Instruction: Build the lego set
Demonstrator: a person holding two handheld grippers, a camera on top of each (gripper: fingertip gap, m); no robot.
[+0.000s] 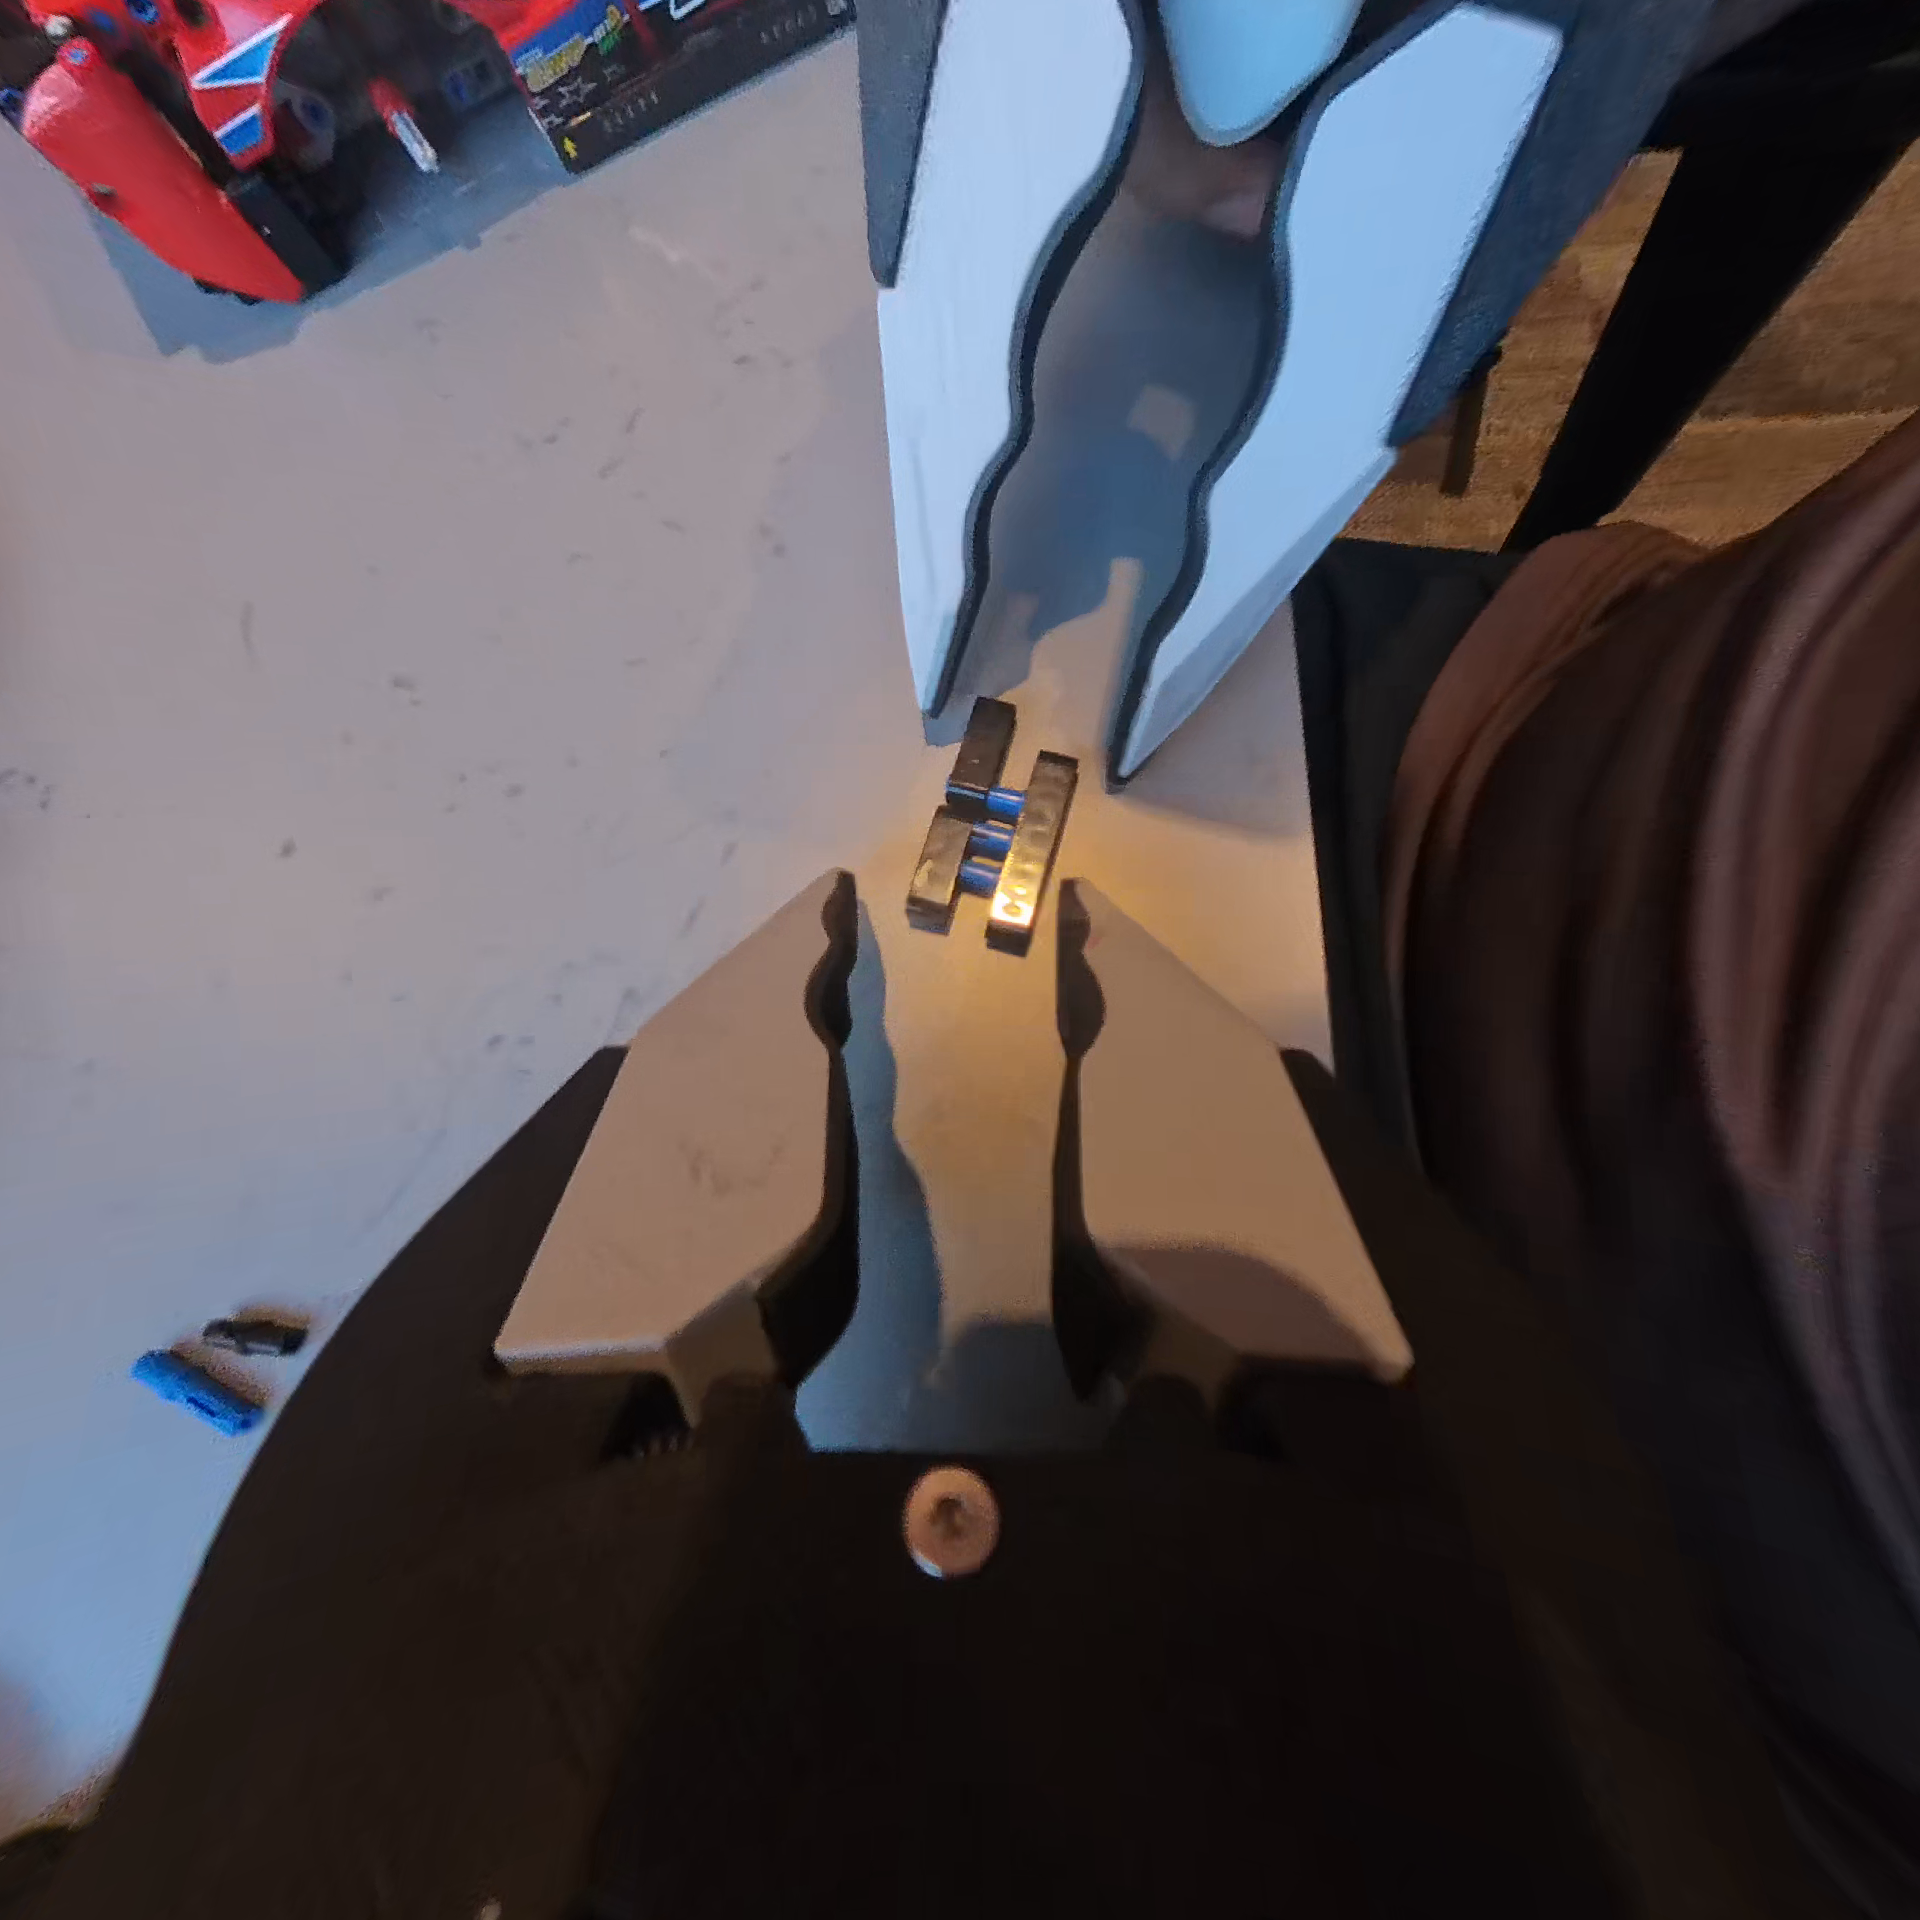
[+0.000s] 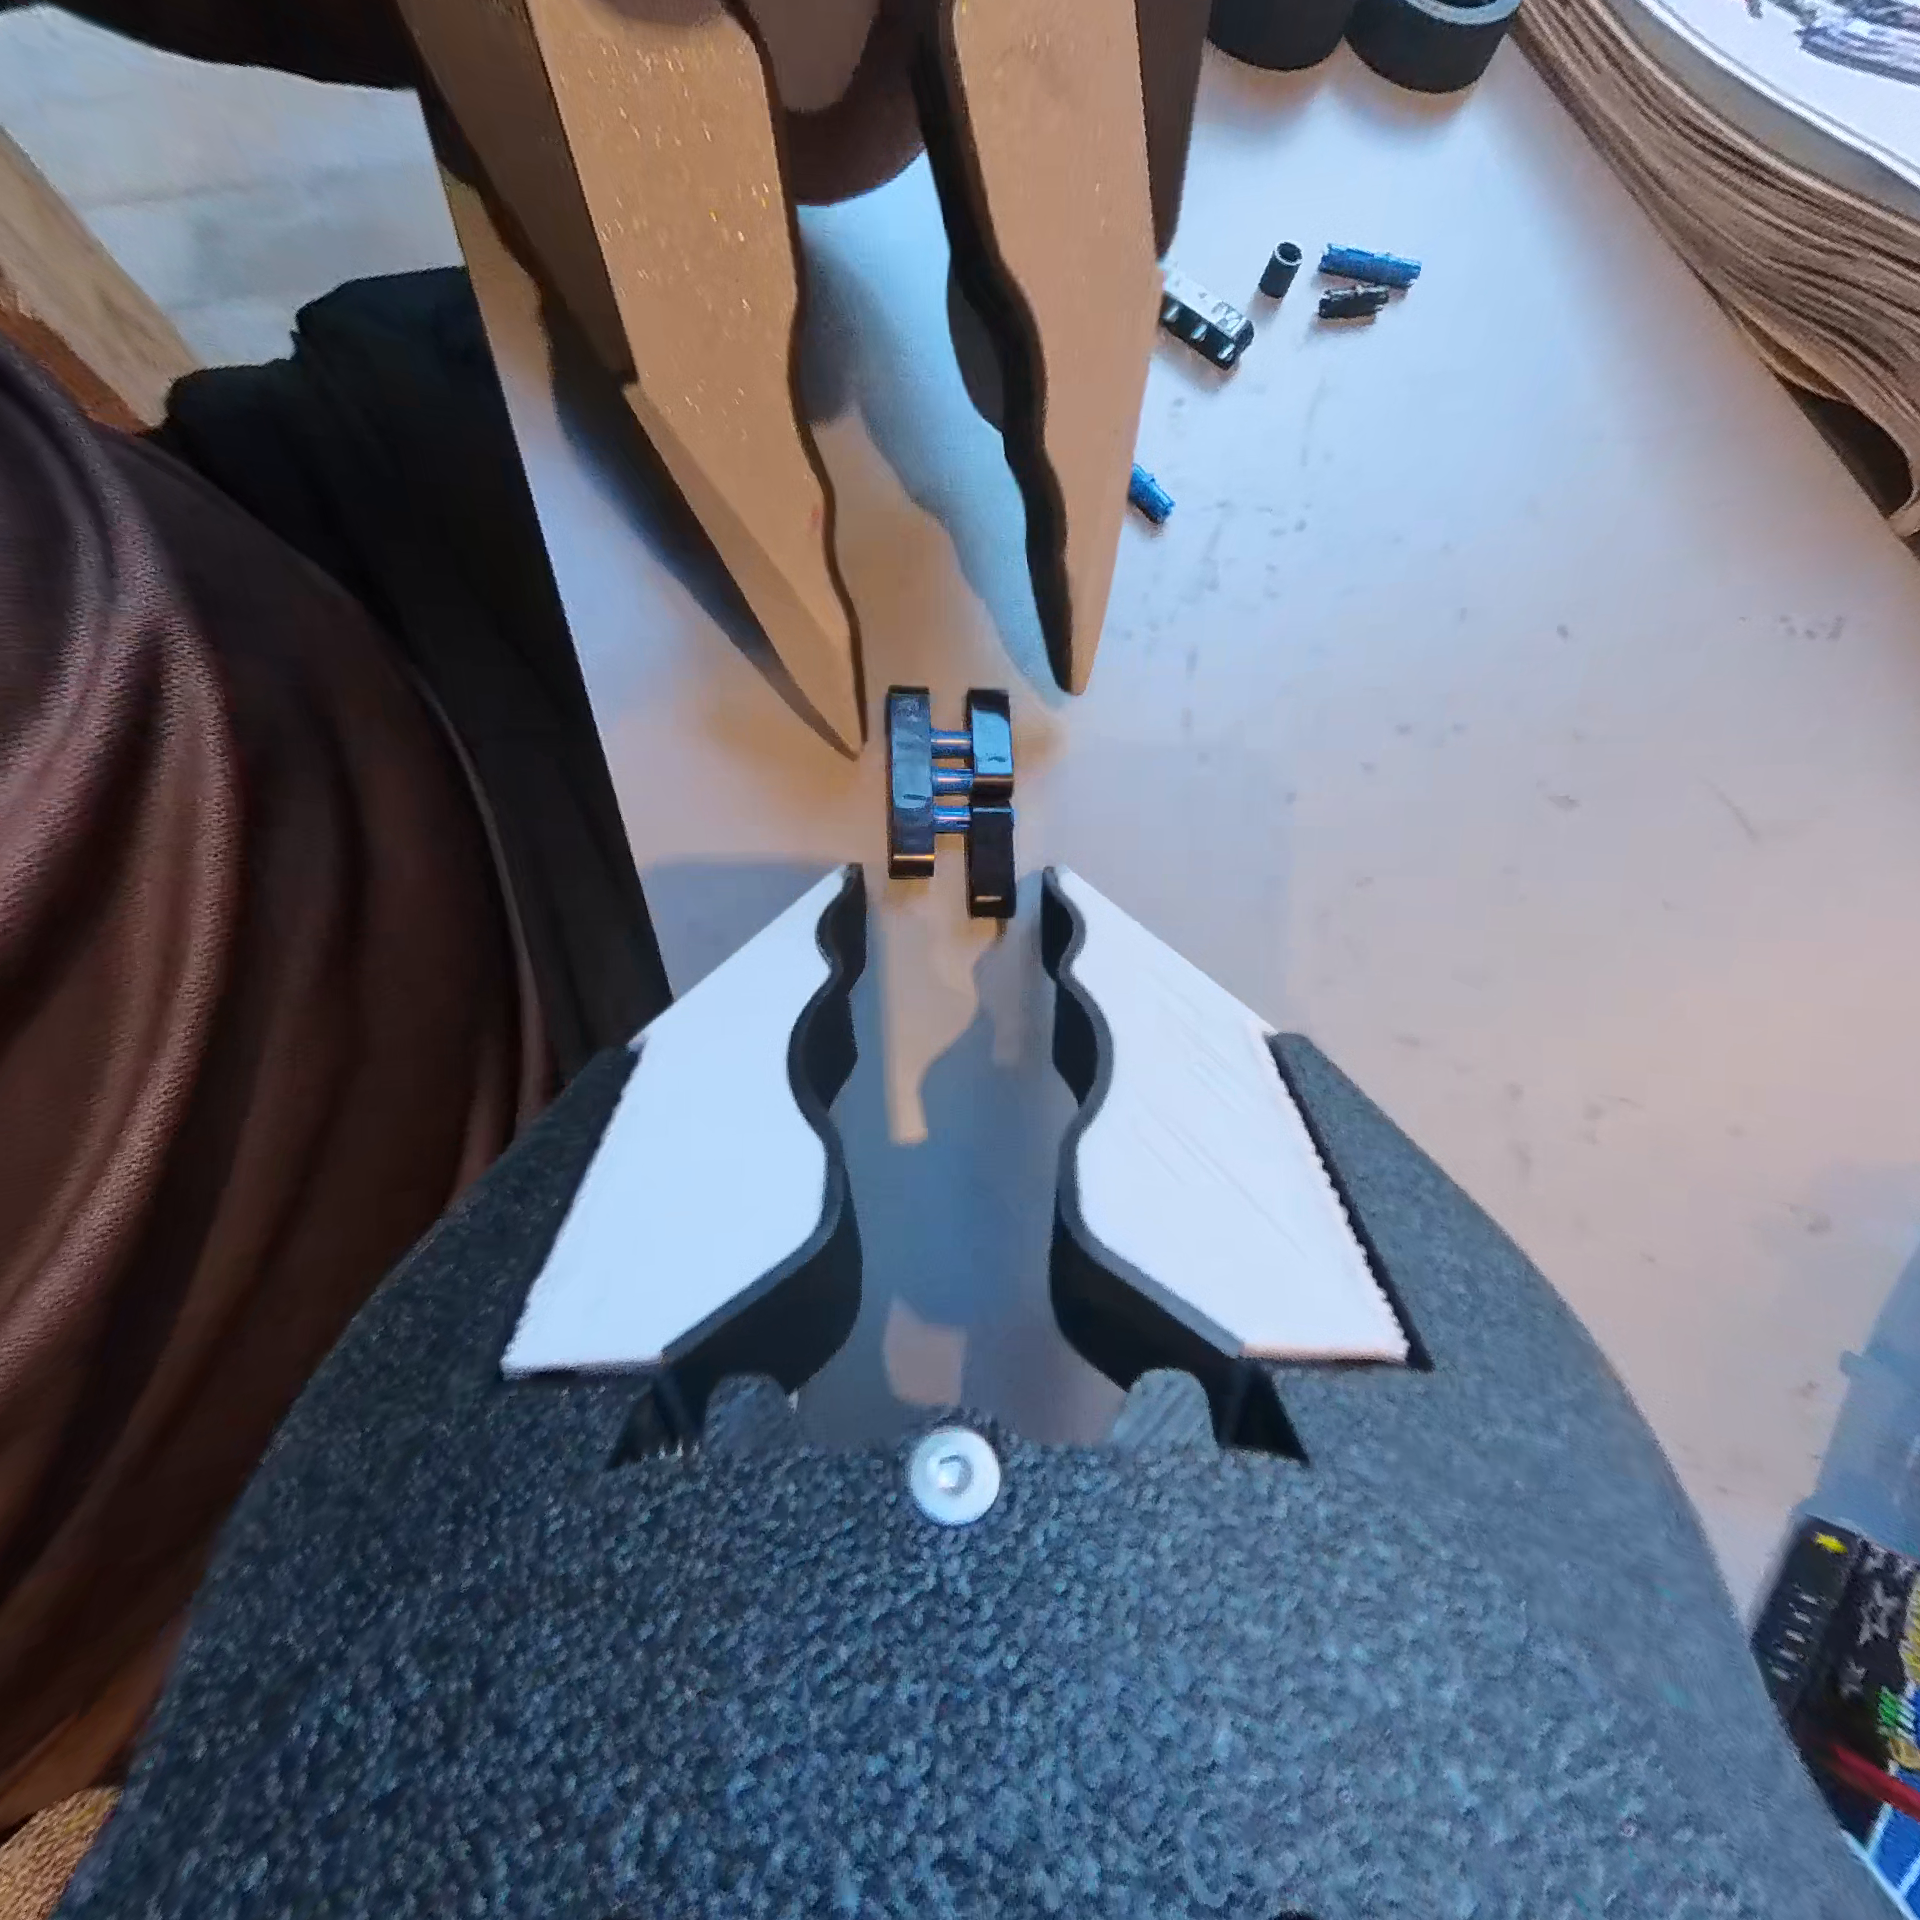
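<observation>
Black beams joined by blue pins in the small lego assembly (image 1: 992, 842) on a pale, scuffed grey-white table (image 1: 416, 727). Beyond the assembly, red model (image 1: 177, 135) with blue-and-white panel (partly cropped). Near the assembly, white-faced right gripper (image 2: 951, 883) fingers edged black; tan left gripper (image 2: 961, 717) fingers.

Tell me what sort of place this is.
Probably a hobby or work table set up for toy-brick building, indoors. The pale scuffed tabletop carries loose blue and black pins, a partly built red model stands beside its box, and a booklet stack lies at the edge.
</observation>
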